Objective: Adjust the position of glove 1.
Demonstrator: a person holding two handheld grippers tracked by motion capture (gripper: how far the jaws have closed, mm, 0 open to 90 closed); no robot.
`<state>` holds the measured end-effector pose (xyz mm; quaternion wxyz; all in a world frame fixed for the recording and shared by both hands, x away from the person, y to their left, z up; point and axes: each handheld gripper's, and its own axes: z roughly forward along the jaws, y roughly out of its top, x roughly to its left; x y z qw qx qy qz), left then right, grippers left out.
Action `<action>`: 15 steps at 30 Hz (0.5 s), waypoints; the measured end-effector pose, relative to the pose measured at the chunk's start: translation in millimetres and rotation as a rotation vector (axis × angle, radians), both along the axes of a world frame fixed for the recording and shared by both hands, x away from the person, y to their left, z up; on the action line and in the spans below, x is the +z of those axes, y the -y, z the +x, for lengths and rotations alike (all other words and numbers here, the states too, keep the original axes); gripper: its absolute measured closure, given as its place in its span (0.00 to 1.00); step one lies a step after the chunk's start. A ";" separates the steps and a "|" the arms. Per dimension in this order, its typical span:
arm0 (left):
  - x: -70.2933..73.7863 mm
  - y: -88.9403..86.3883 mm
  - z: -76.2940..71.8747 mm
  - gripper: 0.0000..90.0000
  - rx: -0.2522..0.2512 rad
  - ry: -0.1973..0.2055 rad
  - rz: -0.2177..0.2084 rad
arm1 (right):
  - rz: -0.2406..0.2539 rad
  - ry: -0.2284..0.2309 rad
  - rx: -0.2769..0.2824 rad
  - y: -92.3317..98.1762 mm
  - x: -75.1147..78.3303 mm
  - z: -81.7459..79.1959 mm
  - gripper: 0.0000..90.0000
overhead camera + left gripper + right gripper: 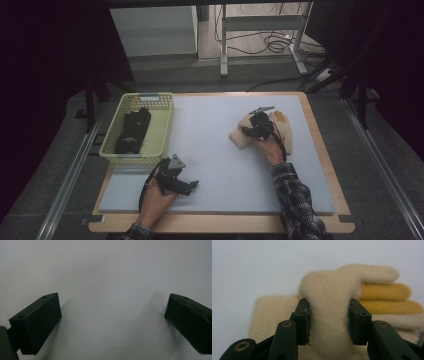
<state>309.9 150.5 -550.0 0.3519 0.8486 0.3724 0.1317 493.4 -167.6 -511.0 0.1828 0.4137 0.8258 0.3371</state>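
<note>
Black jaws of the right tool (328,322) are pinched in on a fold of cream wool, pads pressing both sides of it, so that tool is grasping the glove (329,297). And what a fuzzy thing it is: a knitted cream glove with a soft nap, one pale finger sticking out to the side, two mustard-yellow fingers stacked just beneath it, a ribbed cuff trailing off the other way. From the high view, the glove (240,135) lies on the grey mat (210,150) covering the table, over on the right half, with the right tool (260,127) on top of it. Near the front edge, the left tool (186,186) sits released, jaws spread wide over bare mat. Beyond it, at the left edge, a pale yellow basket (161,131) holds a dark glove (134,131).
</note>
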 end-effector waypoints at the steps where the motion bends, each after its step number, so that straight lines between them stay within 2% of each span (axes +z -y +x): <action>1: 0.0 0.0 0.0 0.01 0.000 0.000 0.000 | 0.010 0.007 0.016 -0.1 4.5 -2.9 0.63; 3: 0.0 0.0 0.0 0.01 0.000 0.000 0.001 | 0.031 0.012 0.053 -1.5 13.8 -9.4 0.63; 6: 0.1 -0.2 0.1 0.01 -0.001 0.000 0.004 | 0.029 0.031 0.150 -8.2 31.3 -26.9 0.62; 10: 0.0 0.0 -0.1 0.01 0.000 0.000 0.001 | 0.044 0.028 0.268 -19.3 45.1 -51.3 0.61; 12: 0.0 0.0 -0.1 0.01 0.000 0.000 0.001 | 0.071 0.006 0.332 -24.1 47.9 -62.7 0.61; 15: 0.0 -0.1 0.0 0.01 -0.001 0.001 0.002 | 0.064 -0.024 0.425 -34.7 43.4 -77.6 0.60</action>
